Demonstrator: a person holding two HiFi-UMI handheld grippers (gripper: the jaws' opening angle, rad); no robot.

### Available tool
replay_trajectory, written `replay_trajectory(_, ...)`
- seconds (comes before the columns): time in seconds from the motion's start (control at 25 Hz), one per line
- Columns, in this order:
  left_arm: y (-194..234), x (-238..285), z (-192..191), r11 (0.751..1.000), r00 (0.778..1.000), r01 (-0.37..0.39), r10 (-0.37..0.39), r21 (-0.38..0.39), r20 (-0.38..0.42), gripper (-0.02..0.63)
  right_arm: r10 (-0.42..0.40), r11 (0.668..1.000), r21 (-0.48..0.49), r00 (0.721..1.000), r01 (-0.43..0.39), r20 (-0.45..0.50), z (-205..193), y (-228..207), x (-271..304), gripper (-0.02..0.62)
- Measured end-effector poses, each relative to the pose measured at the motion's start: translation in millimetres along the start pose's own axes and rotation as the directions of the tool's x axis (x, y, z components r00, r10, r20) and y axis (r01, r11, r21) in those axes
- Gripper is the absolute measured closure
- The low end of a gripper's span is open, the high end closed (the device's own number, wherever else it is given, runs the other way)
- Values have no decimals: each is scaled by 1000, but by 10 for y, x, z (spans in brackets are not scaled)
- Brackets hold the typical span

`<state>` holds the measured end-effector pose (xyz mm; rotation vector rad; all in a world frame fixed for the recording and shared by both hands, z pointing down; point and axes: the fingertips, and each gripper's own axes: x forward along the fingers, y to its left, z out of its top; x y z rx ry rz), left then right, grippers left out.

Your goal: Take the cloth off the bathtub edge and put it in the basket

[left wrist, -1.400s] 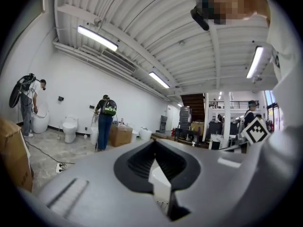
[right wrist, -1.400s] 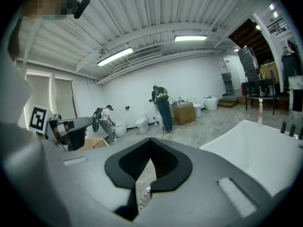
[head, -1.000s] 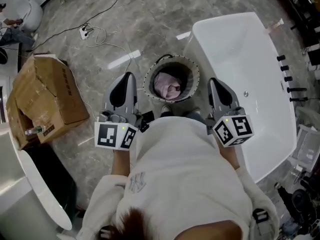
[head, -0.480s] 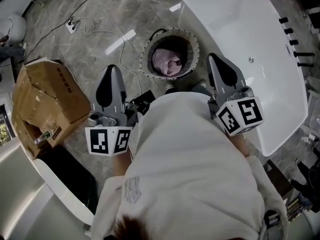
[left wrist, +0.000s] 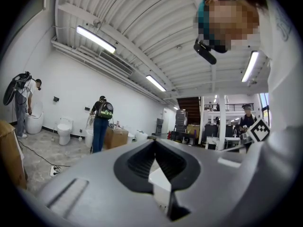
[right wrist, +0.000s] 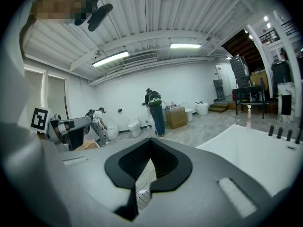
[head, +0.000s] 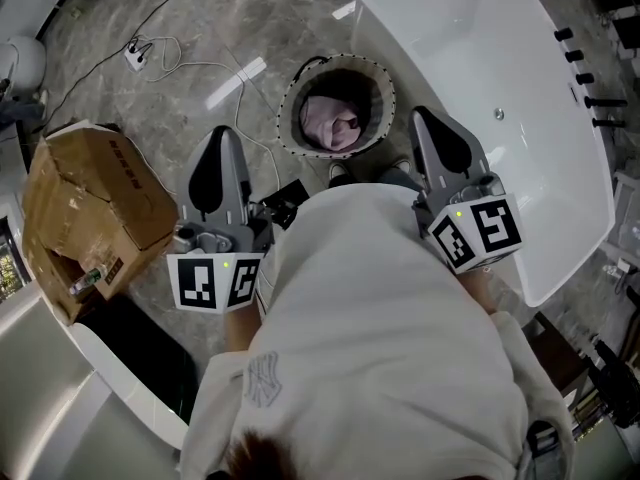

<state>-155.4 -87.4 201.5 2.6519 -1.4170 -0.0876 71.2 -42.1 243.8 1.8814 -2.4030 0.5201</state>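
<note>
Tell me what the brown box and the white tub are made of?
The box looks like cardboard: dull brown, creased, with bent flaps. The bathtub seems a hard glossy white material, maybe acrylic or ceramic, smooth with soft reflections; the pictures cannot settle which.

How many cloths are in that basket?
1: a pink cloth, bunched in the middle of the basket on the floor beside the bathtub. Others could lie hidden under it.

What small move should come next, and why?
Probably just draw both grippers back: the pink cloth already lies in the basket, the visible bathtub rim shows no cloth, and the left gripper and right gripper have their jaws together, empty.
</note>
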Motion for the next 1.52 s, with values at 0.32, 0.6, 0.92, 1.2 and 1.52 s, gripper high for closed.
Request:
replay_trajectory(0.32,45,-11,-4,1000,1000,-3,3,-1,-6,558,-15,1000,-11,1000,15,2,27,-20,-6,597)
replay_trajectory(0.6,28,-24,0,1000,1000,3,-3,2,-3,558,-27,999,-30,1000,27,0,12,-17,-41,597)
replay_trajectory(0.92,28,-56,-26,1000,1000,7,-7,3,-5,558,-33,999,-34,999,33,3,-19,-9,-73,597)
replay_trajectory(1.2,38,-109,-17,1000,1000,6,-6,4,-3,558,-38,999,-34,999,38,2,-37,21,-116,597)
replay_trajectory(1.52,-9,-100,-56,1000,1000,7,-7,6,-6,558,-39,999,-31,999,39,3,-74,-31,-140,597)
